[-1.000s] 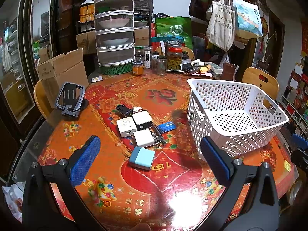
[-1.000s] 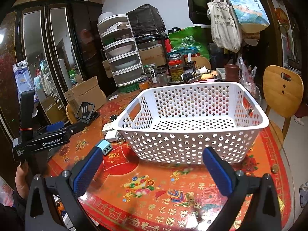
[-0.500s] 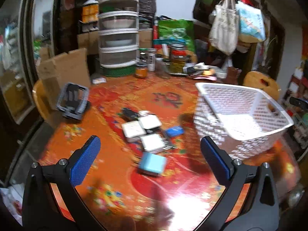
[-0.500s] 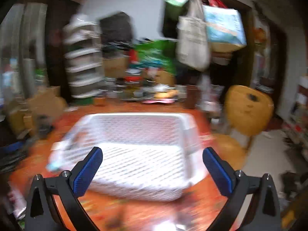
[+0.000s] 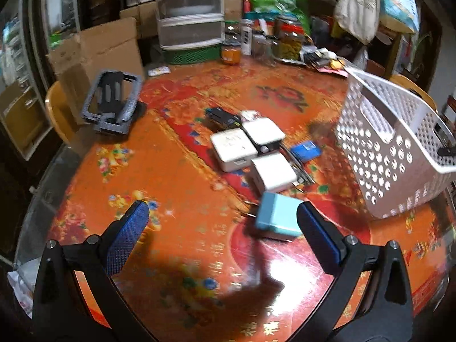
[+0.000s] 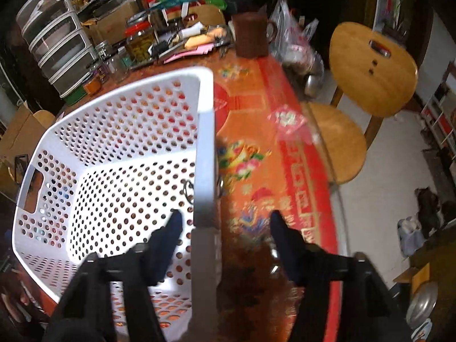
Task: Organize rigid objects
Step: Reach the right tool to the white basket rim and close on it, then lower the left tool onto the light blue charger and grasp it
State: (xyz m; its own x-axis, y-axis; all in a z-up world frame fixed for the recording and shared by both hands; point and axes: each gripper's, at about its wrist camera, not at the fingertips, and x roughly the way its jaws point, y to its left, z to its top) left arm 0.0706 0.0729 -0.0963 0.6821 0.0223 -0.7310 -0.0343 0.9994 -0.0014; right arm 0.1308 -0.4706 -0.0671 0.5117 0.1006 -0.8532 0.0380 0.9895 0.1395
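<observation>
My left gripper (image 5: 222, 230) is open and empty, low over the table, with a light blue charger block (image 5: 278, 219) just beyond its right finger. Past it lie three white adapters (image 5: 269, 172), a small blue card (image 5: 306, 150) and a black device (image 5: 221, 115). The empty white perforated basket (image 5: 396, 145) stands at the right. In the right wrist view my right gripper (image 6: 225, 222) is open and straddles the basket's right rim (image 6: 205, 156), one finger inside, one outside.
A grey phone stand (image 5: 112, 101) sits at the table's left. Jars (image 5: 287, 40), a drawer tower (image 5: 189, 14) and a cardboard box (image 5: 99, 48) crowd the far edge. A wooden chair (image 6: 367, 85) stands beyond the table's right edge. A brown mug (image 6: 250, 34) is behind the basket.
My left gripper moved down and forward toward the blue charger. My right gripper swung right and came down over the basket's right rim.
</observation>
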